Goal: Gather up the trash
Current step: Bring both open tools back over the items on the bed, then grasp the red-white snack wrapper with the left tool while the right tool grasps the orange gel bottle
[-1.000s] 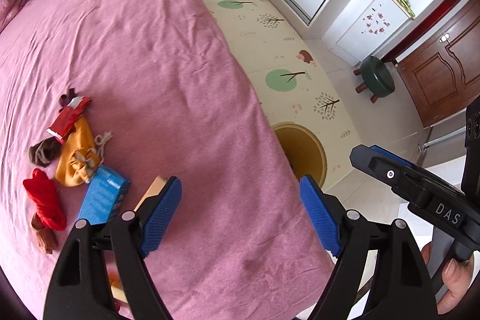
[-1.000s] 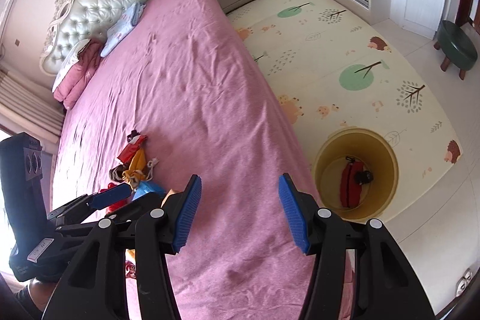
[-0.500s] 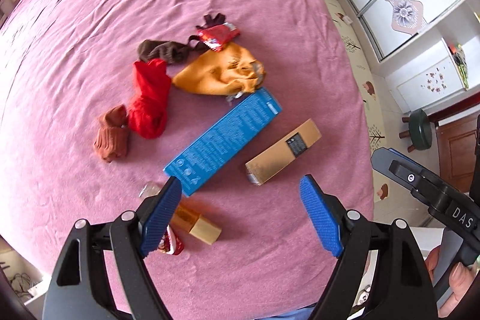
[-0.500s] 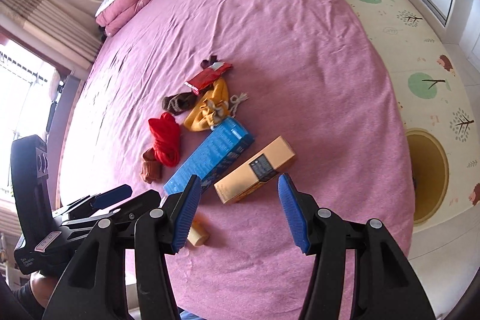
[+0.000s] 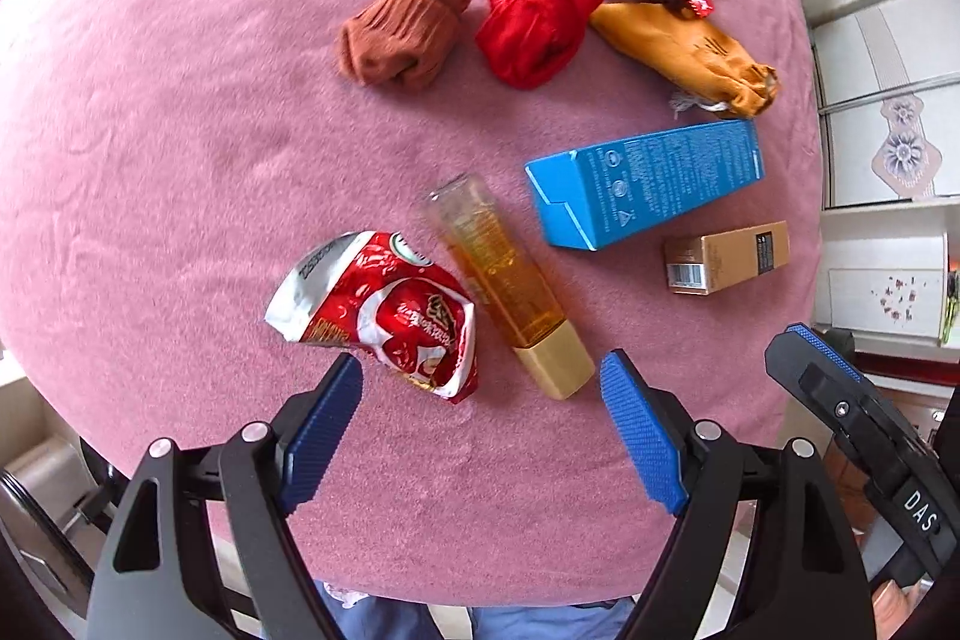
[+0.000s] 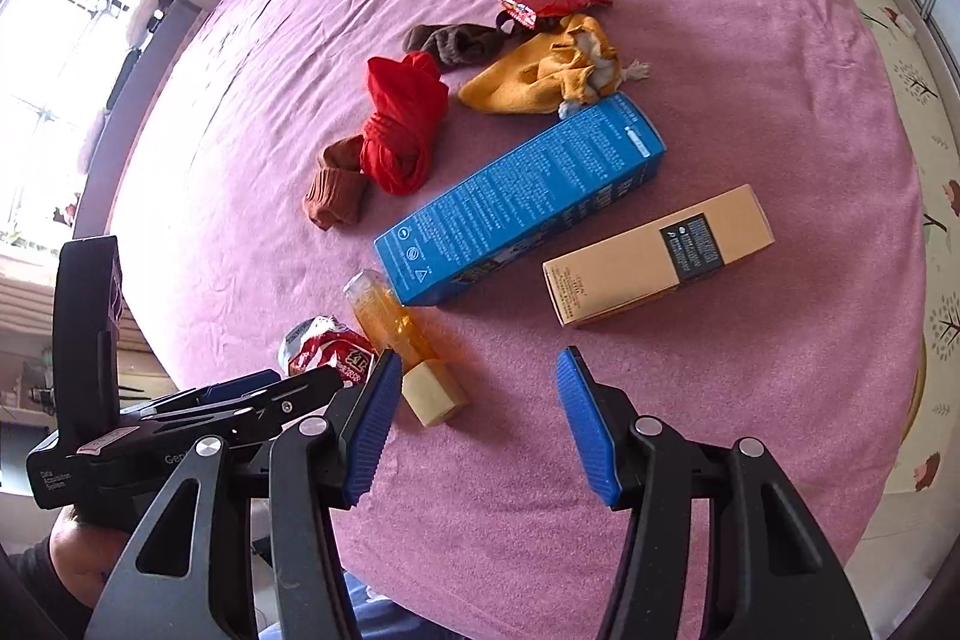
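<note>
Trash on pink bed [image 5: 180,100]: red snack wrapper [image 5: 384,307] beside orange tube [image 5: 507,280], near edge. Left hand-held gripper [image 5: 480,403] spread wide above them, empty; right hand-held gripper [image 6: 477,409] spread, empty.

Both black plastic tongs, the left [image 5: 482,421] and the right [image 6: 478,421], carry ribbed blue pads [image 5: 643,436], silver screws and white "DAS" lettering; blue trousers [image 5: 384,619] show below.

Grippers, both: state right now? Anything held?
Left gripper: open, empty, above the crumpled red snack wrapper and amber tube.
Right gripper: open, empty, above bare bedspread near the tan box.
</note>
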`<state>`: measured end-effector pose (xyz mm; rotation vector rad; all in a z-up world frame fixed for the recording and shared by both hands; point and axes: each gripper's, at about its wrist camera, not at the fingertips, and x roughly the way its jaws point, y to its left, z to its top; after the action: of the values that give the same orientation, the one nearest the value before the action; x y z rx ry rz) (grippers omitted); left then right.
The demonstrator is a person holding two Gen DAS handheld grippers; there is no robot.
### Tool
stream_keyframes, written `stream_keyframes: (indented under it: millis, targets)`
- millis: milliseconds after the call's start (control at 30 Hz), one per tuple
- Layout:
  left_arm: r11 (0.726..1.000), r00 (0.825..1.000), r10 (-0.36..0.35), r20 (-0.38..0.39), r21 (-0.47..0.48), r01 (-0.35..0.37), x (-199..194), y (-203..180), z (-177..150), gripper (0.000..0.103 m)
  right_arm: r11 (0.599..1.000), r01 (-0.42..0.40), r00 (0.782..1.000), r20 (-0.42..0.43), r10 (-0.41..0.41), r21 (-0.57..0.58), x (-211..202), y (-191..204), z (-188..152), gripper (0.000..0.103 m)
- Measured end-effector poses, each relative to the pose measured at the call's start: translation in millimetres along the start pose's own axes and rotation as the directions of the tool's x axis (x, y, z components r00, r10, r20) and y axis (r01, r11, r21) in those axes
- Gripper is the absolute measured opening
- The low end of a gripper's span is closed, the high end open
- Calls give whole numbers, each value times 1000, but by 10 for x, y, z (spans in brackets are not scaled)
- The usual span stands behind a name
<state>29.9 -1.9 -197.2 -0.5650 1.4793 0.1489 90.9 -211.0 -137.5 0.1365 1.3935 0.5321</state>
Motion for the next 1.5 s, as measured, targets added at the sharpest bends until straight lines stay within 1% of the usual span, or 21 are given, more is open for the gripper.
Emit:
stream_keyframes:
  millis: [100,200,367,400,467,533,567,600,633,667,700,733,833,900,1000,1067,1200,1233,1300,1400,1500]
  targets:
    - [998,1000,-11,-23,-69,10,130,171,-24,81,999,2,1000,-30,-3,-33,142,70,21,53]
    - [988,999,-34,-40,-155,27,276,362,-30,81,998,-2,998,-58,-1,-59,275,112,46,53]
    - [953,996,-76,-55,-296,57,528,645,-14,82,993,0,994,-107,-13,-118,499,215,108,53]
    - [947,995,-84,-57,-314,62,568,668,-5,83,992,4,993,-117,-19,-127,561,241,116,53]
    - [937,993,-108,-55,-340,83,626,677,19,94,990,3,991,-133,-23,-143,650,279,117,53]
    - [931,992,-109,-55,-354,83,661,642,41,98,988,10,989,-146,-34,-157,731,305,112,53]
    - [931,993,-101,-58,-358,74,678,619,60,97,987,11,988,-153,-36,-161,767,316,108,53]
    - [929,994,-92,-59,-363,64,684,614,59,96,986,12,986,-159,-39,-166,798,325,101,53]
    - [927,995,-82,-61,-372,53,691,595,84,92,985,12,985,-165,-41,-172,828,338,95,53]
    - [924,996,-63,-65,-380,34,682,587,82,84,984,13,984,-172,-44,-179,853,350,85,53]
    - [924,996,-44,-74,-383,13,667,601,79,79,982,14,983,-178,-48,-188,874,362,73,53]
    - [924,996,-23,-85,-383,-11,646,602,95,66,980,16,982,-184,-53,-199,895,375,60,53]
    - [923,996,-12,-93,-384,-25,591,650,82,49,974,19,978,-196,-65,-226,947,415,29,53]
    - [919,996,-37,-76,-395,4,542,687,76,47,970,25,976,-204,-76,-242,989,434,18,53]
    - [926,997,-32,-74,-378,2,505,713,64,45,969,30,974,-210,-84,-247,1047,447,16,53]
    - [925,996,-46,-77,-379,13,485,751,71,44,967,37,973,-212,-93,-253,1099,477,21,53]
    - [937,996,-31,-78,-350,2,396,834,22,44,960,45,971,-212,-106,-277,1184,552,36,53]
    - [939,997,-28,-79,-344,0,408,825,109,44,956,58,968,-217,-124,-288,1223,569,37,53]
    - [941,997,-25,-78,-338,-3,376,843,90,44,953,71,965,-222,-141,-294,1291,600,37,40]
    - [944,997,-18,-71,-330,-6,299,820,77,44,956,61,967,-222,-128,-286,1309,629,35,37]
    - [954,998,-11,-58,-300,-7,180,756,93,44,962,48,970,-216,-109,-269,1227,636,16,35]
